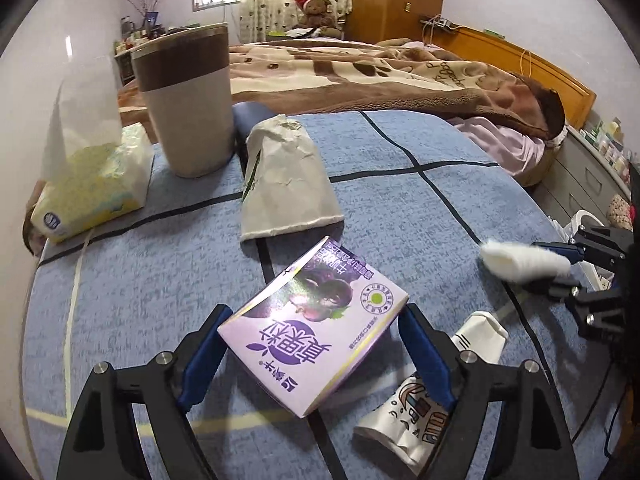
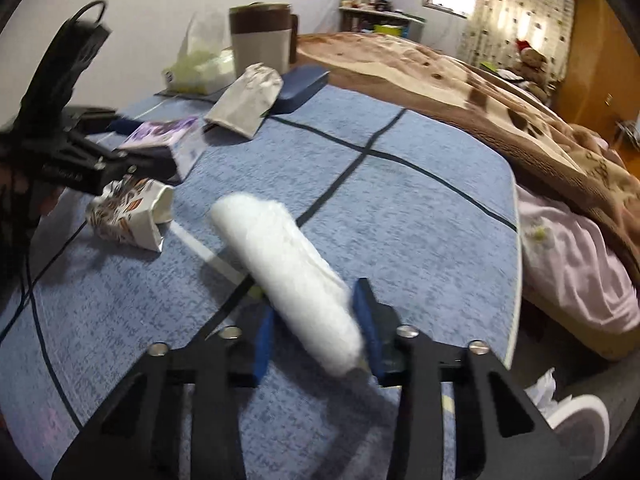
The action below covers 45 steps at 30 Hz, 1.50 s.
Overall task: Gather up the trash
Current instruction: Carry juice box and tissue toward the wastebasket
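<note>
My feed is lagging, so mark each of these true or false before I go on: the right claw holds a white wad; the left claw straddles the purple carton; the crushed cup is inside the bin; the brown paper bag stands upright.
1. The right claw holds a white wad. True.
2. The left claw straddles the purple carton. True; whether its pads press is unclear.
3. The crushed cup is inside the bin. False: it lies on the blue tablecloth beside the carton.
4. The brown paper bag stands upright. False: it lies flat.
</note>
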### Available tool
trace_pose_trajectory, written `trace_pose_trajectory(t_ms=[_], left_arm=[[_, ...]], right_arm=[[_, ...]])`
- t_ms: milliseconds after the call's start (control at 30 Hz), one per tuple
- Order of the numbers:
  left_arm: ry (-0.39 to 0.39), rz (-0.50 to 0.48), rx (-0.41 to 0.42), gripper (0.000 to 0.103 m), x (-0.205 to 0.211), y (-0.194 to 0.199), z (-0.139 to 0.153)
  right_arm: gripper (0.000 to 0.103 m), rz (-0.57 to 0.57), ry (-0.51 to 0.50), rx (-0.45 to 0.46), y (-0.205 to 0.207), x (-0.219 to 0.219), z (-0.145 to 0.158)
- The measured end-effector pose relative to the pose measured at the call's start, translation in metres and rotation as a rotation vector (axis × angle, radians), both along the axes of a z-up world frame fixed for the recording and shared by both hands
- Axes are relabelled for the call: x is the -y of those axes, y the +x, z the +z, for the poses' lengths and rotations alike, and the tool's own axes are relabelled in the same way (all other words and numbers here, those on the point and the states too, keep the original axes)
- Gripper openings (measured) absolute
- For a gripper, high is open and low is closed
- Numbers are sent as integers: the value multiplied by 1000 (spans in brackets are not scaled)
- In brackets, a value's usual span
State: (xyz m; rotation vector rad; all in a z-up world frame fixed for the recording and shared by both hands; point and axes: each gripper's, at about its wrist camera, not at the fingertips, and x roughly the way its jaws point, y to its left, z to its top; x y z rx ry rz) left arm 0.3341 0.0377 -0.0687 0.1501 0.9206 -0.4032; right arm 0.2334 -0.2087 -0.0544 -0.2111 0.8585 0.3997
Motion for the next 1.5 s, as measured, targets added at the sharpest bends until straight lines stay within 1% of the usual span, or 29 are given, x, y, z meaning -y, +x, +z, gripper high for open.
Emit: trace_pose_trajectory(t_ms=[100, 167, 433, 567, 700, 833, 1033, 1133, 1300, 1500], left_arm=[[-15, 29, 10, 84, -3, -9, 4], [-22, 41, 19, 84, -3, -12, 6], [-53, 95, 57, 84, -10, -42, 25], [-64, 95, 80, 84, -5, -57, 38], [-73, 98, 123, 84, 2, -74, 54], [-83, 77, 154, 84, 17, -92, 70], [-95, 14, 185, 84, 51, -117, 87], [-93, -11, 194, 84, 69, -127, 92], [-113, -73, 213, 84, 105, -147, 102], [-127, -151, 212, 84, 150, -163, 105]], right_arm=[[23, -23, 17, 12, -4, 2, 2], [21, -36, 38, 18, -8, 2, 4], [20, -92, 122, 61, -26, 6, 15], [20, -116, 152, 78, -37, 10, 23], [20, -148, 174, 102, -49, 15, 30], [20, -177, 199, 129, -64, 24, 39], [20, -228, 210, 160, -84, 43, 46], [20, -265, 220, 172, -95, 54, 50], [20, -322, 210, 205, -114, 76, 56], [20, -411, 195, 225, -133, 106, 61]])
